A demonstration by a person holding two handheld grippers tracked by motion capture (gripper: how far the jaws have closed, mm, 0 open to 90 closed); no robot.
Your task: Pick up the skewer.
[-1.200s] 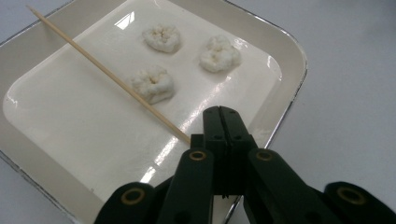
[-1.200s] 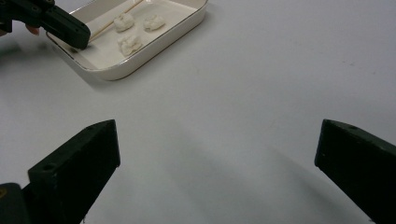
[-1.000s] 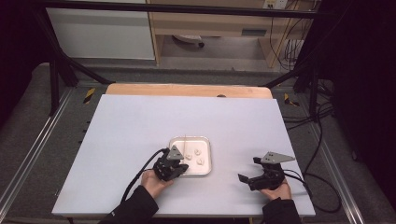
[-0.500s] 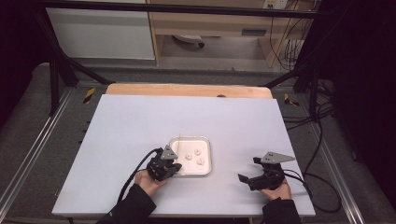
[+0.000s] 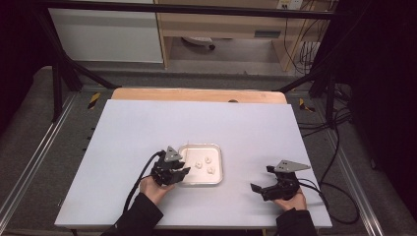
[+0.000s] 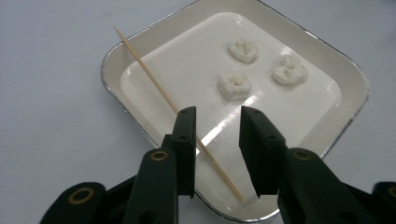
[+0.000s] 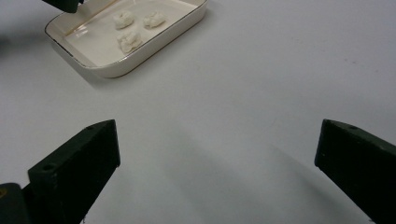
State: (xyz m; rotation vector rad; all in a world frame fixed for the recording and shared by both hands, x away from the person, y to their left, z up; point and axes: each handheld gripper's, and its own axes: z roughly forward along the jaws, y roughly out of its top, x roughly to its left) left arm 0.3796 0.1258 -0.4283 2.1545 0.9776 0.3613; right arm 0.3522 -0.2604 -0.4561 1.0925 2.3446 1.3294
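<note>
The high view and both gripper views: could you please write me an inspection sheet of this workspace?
Surface: pale grey tabletop, wooden strip at its far edge.
Job's things: white rectangular tray holding three white dough-like lumps; thin wooden skewer lying slantwise across its rim.
Clutter: nothing seen.
Grippers: left gripper open, jaws straddling the skewer; right gripper wide open over bare table.
Cables: black cable trails from the left gripper.
Surroundings: black frame, wooden shelving behind.
</note>
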